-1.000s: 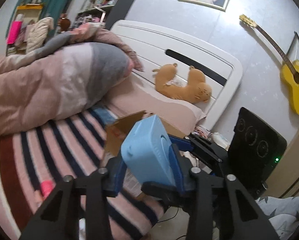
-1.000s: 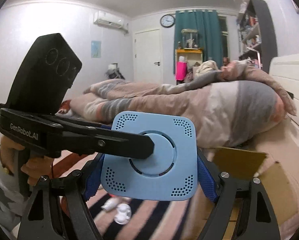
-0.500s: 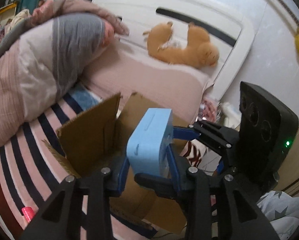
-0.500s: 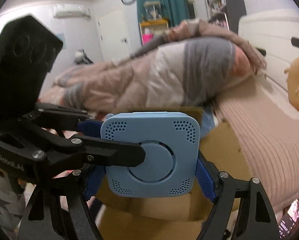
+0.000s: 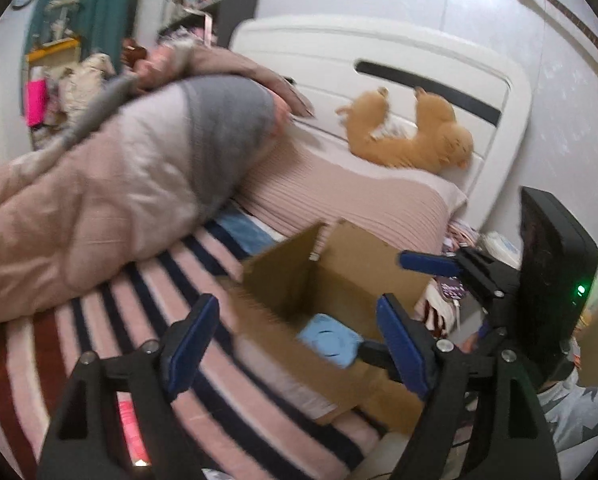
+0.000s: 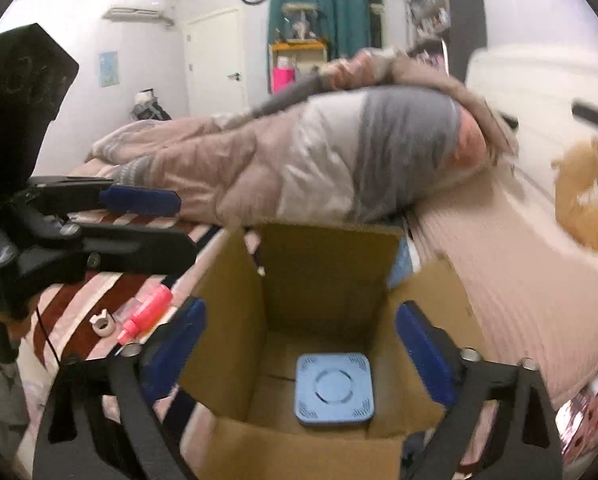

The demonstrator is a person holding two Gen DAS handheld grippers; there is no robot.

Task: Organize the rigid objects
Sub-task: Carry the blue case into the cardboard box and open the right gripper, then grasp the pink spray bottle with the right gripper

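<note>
A light blue square device (image 6: 334, 389) lies flat on the bottom of an open cardboard box (image 6: 323, 280) that stands on the striped bed. In the left wrist view the device (image 5: 328, 340) shows inside the box (image 5: 299, 276). My right gripper (image 6: 299, 356) is open and empty above the box. My left gripper (image 5: 295, 344) is open and empty, above the box's near-left side. The right gripper's fingers (image 5: 427, 262) show at the right of the left wrist view, and the left gripper's fingers (image 6: 139, 200) at the left of the right wrist view.
A pink bottle (image 6: 147, 312) and a small white cap (image 6: 103, 322) lie on the striped sheet left of the box. A bunched quilt (image 5: 111, 184) fills the far bed. An orange plush toy (image 5: 411, 140) lies by the white headboard.
Both grippers were shut on the blue device above the box. They have opened, and the device now lies on the box bottom. The cameras have tilted downward toward the box.
</note>
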